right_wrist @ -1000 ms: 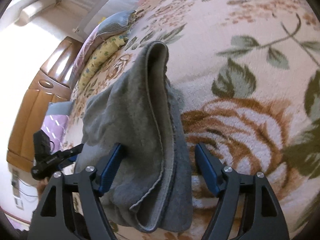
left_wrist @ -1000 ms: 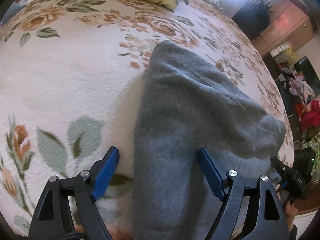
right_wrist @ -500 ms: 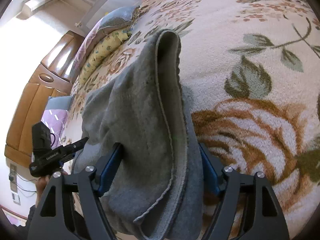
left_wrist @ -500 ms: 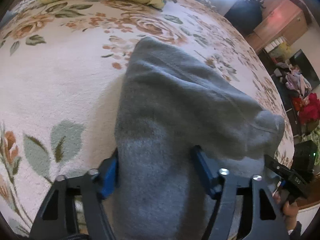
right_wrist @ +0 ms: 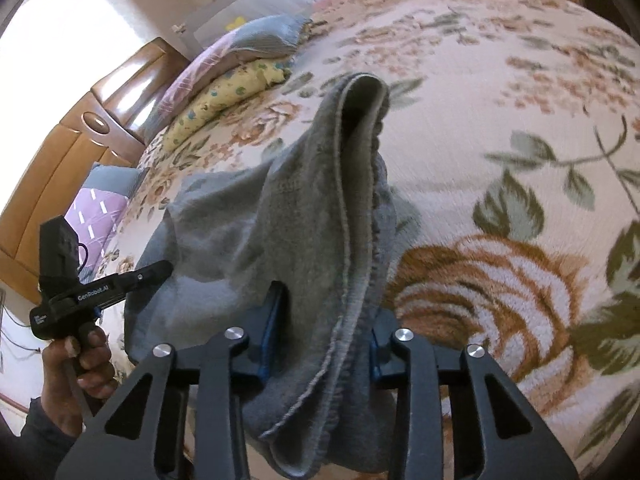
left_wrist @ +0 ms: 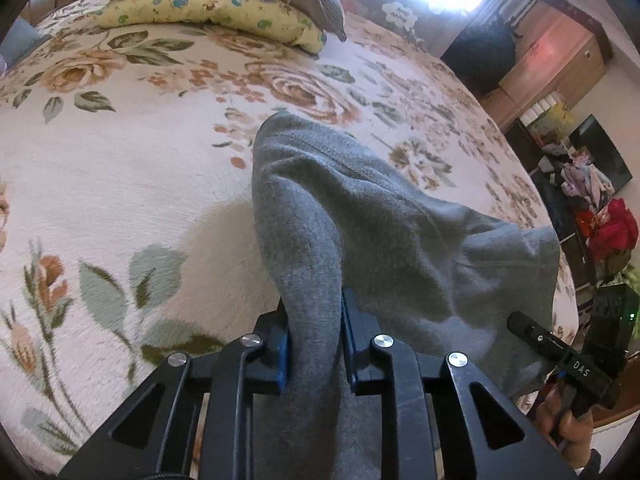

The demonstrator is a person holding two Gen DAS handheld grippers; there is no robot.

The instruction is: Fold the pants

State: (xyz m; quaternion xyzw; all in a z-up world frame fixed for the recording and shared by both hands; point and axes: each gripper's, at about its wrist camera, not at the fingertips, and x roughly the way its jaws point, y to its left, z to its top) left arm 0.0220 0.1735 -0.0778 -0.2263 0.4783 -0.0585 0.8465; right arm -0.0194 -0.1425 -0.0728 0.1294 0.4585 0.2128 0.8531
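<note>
A bedroom, with a bed under a cream plush blanket printed with brown roses and green leaves (left_wrist: 120, 184) filling most of both views.

Centre frame in each: soft grey fleece pants (left_wrist: 360, 232), already doubled lengthwise to judge by the layered edges and hem seen from the right wrist (right_wrist: 344, 208), far end resting on the blanket toward the top of the frame, near end lifted and bunched. Left gripper (left_wrist: 314, 344) at bottom centre, blue-padded jaws clamped on a gathered ridge of the grey fabric. Right gripper (right_wrist: 324, 332) likewise, jaws pinched on the stacked edges at bottom centre. Probably just starting the crosswise fold: near end gripped at two corners, not yet carried over to the far end; smoothing also left.

Against the earlier frames: jaws then wide apart astride flat cloth, now just closed onto it with fabric between them; cloth now raised off the blanket, pulled into a tent between the two grips.

Further out: a yellow patterned pillow (left_wrist: 208, 12) under a striped quilt at upper left, a wooden headboard (right_wrist: 80, 152) at left, clutter and red cloth (left_wrist: 612, 228) at right edge.
</note>
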